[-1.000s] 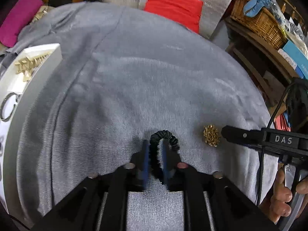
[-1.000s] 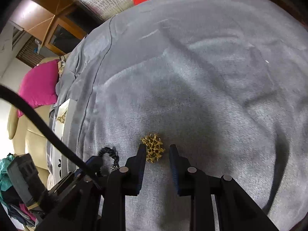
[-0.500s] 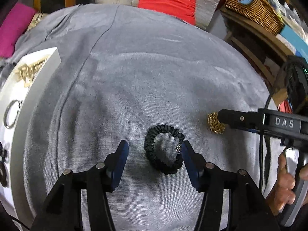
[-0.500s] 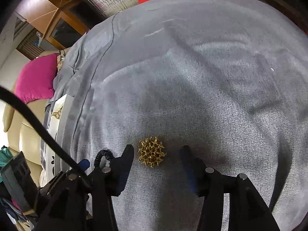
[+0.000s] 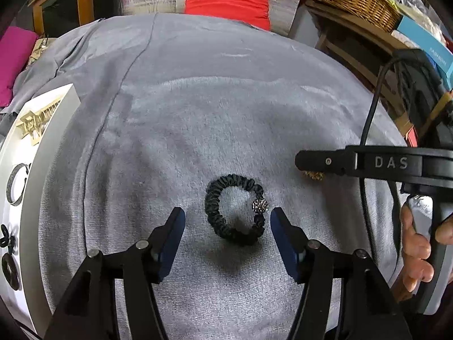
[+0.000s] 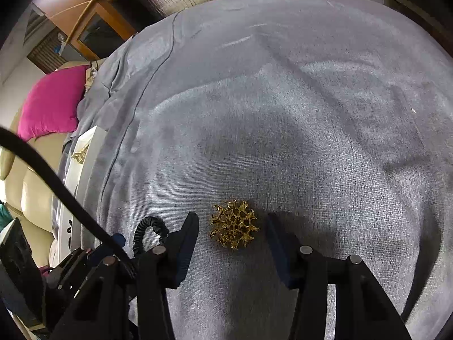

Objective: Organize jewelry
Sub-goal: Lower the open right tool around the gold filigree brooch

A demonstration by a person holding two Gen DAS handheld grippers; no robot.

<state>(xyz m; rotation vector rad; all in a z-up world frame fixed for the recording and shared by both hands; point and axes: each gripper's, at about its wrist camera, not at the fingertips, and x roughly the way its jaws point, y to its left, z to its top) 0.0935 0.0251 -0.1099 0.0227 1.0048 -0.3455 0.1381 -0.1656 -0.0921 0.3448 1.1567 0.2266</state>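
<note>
Jewelry lies loose on a grey velvet cloth (image 5: 226,119): a black ruffled bracelet (image 5: 235,206) with a small sparkly bead, and a gold filigree brooch (image 6: 234,224) just to the right of it. The left hand-held gripper (image 5: 228,238) hovers low over the bracelet with its jaws spread wide, one blue pad on each side of the ring and neither touching it. The right hand-held gripper (image 6: 232,240) is likewise wide apart, bracketing the brooch without contact; in the left wrist view its black finger hides most of the brooch.

Well to the left of the bracelet, at the cloth's edge, sits a white tray (image 5: 31,170) already carrying a gold piece, a dark bangle and some black items, so it is probably where these two belong.

Both pieces look unheld, so the likely step is closing on them. Risks as I judge them: the bracelet is soft and springy, so a pinch across its full width may fold it or let it pop out sideways. The brooch is flat and spiky, so pads closing too high could skate over it or flick it across the nap. Its prongs might also snag the velvet on lifting. With both tools so near each other, a sideways move toward the tray could make them collide.
</note>
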